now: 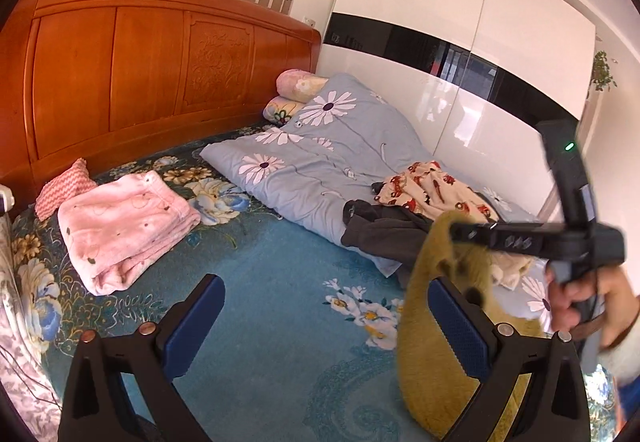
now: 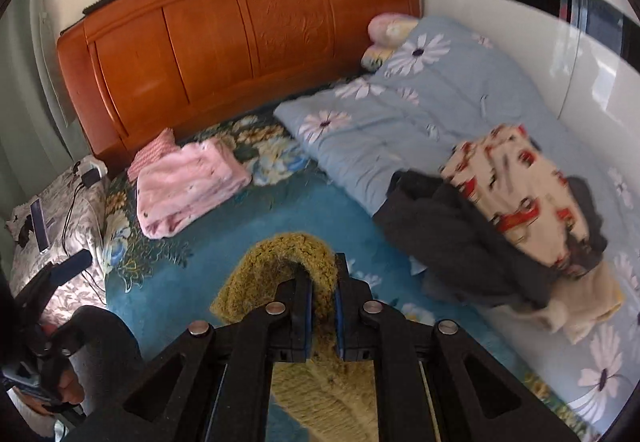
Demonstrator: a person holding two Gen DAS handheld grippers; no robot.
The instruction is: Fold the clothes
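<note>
Item: yellow fuzzy garment (image 2: 296, 254), pinched in my right tool (image 2: 322, 312), draped over bed (image 2: 248, 226); left tool (image 1: 324, 326) wide, empty beside it.

Left claw (image 1: 324, 326): jaws stand wide apart over the blue floral bed (image 1: 280, 254), nothing between the blue pads.
Mustard fuzzy garment (image 1: 424, 322): hangs just past the right-side finger, pinched at its top by the right claw (image 1: 456, 231).
Right claw: comes in from the right, gripped by a hand (image 1: 580, 294).
Pink folded blanket (image 1: 124, 226): ahead to the left, lying on the bed.
Clothes pile (image 1: 404, 214): ahead to the right, dark and car-print pieces on the daisy duvet (image 1: 320, 146).
Headboard (image 1: 140, 74): far ahead, orange wood.
</note>
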